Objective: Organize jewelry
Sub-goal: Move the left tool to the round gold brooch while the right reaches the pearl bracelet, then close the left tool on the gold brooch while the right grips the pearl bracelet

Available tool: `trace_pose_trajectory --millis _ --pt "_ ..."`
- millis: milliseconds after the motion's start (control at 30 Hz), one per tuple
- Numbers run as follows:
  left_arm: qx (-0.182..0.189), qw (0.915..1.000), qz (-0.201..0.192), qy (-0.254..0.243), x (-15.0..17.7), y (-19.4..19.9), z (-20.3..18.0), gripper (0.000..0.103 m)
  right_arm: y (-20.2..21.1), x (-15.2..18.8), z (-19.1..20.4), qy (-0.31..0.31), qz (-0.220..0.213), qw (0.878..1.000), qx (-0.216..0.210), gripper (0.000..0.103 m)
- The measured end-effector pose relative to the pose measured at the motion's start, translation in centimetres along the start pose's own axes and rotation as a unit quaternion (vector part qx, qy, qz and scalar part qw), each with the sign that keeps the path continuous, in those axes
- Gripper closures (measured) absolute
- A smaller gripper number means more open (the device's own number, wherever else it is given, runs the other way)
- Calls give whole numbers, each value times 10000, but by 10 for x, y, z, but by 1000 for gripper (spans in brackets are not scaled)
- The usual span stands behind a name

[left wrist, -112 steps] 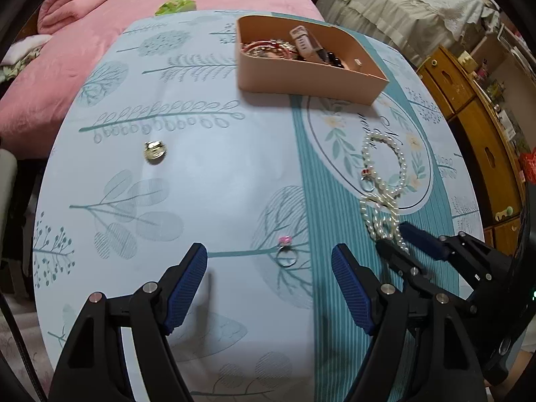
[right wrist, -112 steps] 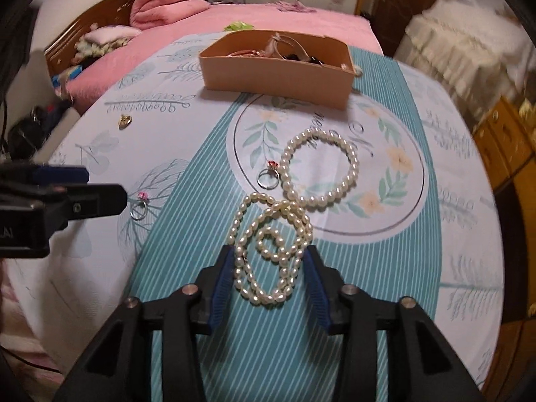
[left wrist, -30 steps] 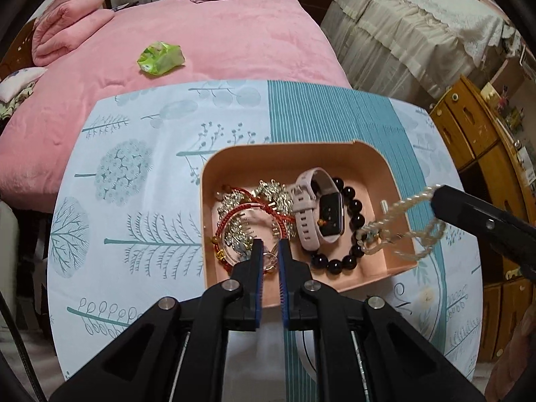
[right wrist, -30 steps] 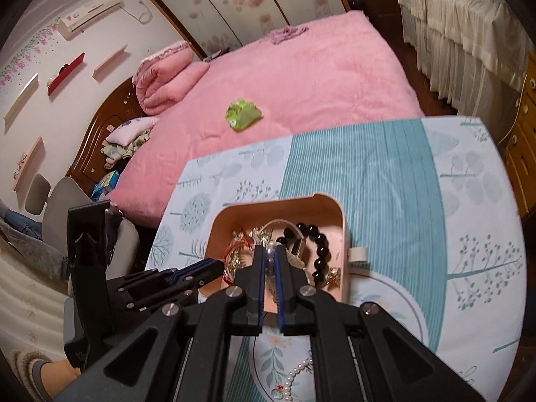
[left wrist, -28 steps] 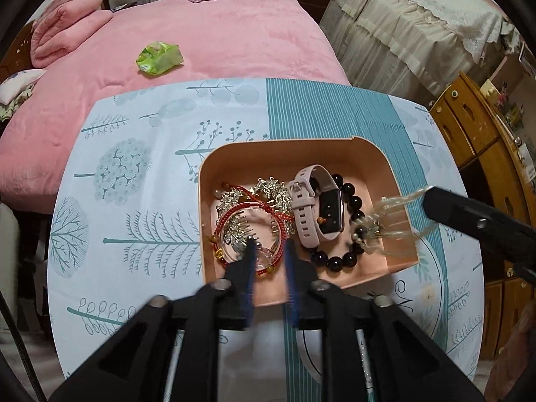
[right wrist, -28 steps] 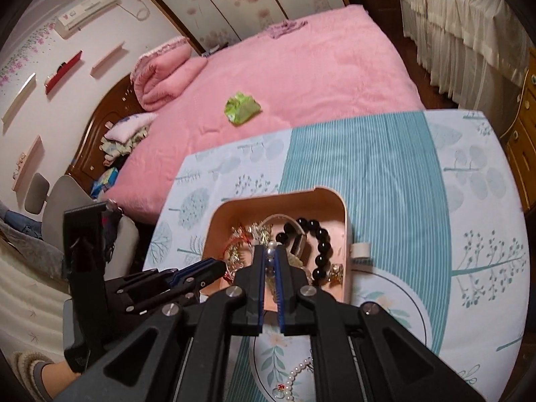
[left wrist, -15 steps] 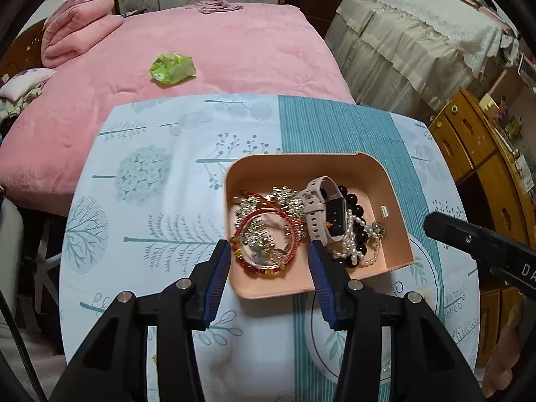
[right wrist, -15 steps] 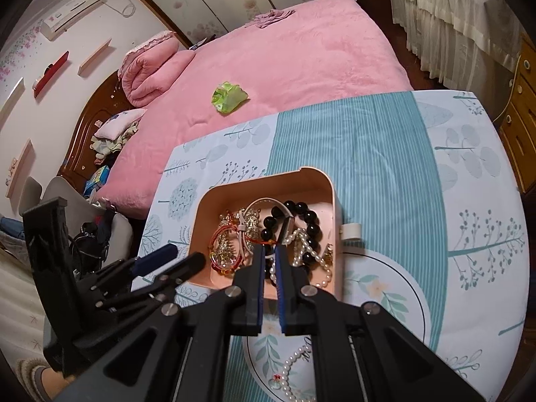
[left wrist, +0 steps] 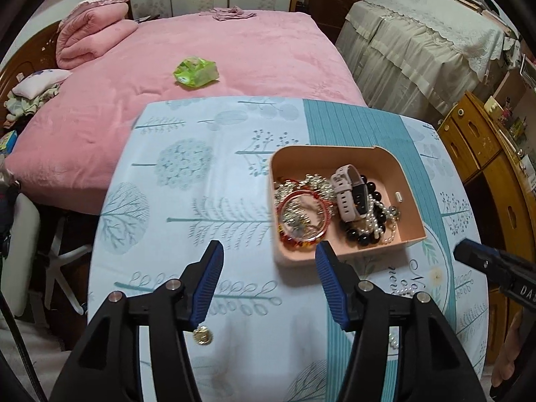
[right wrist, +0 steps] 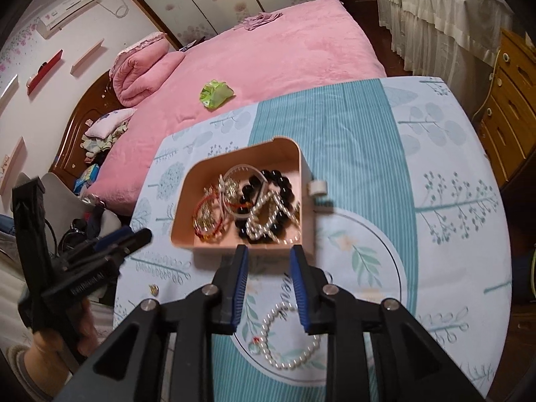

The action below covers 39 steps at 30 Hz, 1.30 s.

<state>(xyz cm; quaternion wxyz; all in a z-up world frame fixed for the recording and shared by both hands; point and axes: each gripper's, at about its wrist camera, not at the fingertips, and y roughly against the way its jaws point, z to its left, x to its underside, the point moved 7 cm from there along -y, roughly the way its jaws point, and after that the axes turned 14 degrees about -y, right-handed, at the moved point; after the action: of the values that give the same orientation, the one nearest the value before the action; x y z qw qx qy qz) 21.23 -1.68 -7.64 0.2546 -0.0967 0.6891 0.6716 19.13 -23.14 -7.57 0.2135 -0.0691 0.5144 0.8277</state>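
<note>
A pink box point(left wrist: 335, 150) on the table holds a red bracelet point(left wrist: 303, 221), a pink watch point(left wrist: 350, 191), black beads and a pearl necklace point(right wrist: 264, 214). My left gripper point(left wrist: 268, 254) hangs over the cloth left of the box's near corner, its jaws opening with nothing between them. My right gripper point(right wrist: 269, 254) hovers just before the box's near wall point(right wrist: 254, 251), jaws also opening and empty. A pearl bracelet point(right wrist: 264, 326) with a small ring beside it lies on the table under the right gripper. A small gold piece point(left wrist: 202, 336) lies by the left finger.
A white clip-like bit point(right wrist: 317, 187) sits beside the box's right wall. Beyond the table's far edge is a pink bed point(left wrist: 217, 50) with a green wrapper point(left wrist: 196, 72). Wooden drawers point(left wrist: 485, 154) stand at the right. A chair point(left wrist: 20, 251) stands off the left edge.
A second ago both grippers were shut over the box, the right one carrying the pearl necklace. Both have opened and drawn back; the necklace now lies in the box.
</note>
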Motion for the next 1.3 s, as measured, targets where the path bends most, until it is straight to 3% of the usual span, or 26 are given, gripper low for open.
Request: trace_pose_trajectory --millis 200,400,700,1133,1300 --pt "-107 9998 31 145 16 12 16 34 6 22 -11 46 24 9998 200 77" --pt "-198 9995 216 126 46 14 29 30 -2 47 -24 111 144 9983 553 77" --pt "-201 9960 748 451 95 -11 46 30 -23 74 -41 227 342 9935 1058 77" --pt "-125 9916 1079 704 123 -34 55 30 -41 92 -43 705 347 9836 1621 78" --pt "-113 9909 1114 741 122 -42 54 33 -43 93 -38 881 291 9812 1689 93"
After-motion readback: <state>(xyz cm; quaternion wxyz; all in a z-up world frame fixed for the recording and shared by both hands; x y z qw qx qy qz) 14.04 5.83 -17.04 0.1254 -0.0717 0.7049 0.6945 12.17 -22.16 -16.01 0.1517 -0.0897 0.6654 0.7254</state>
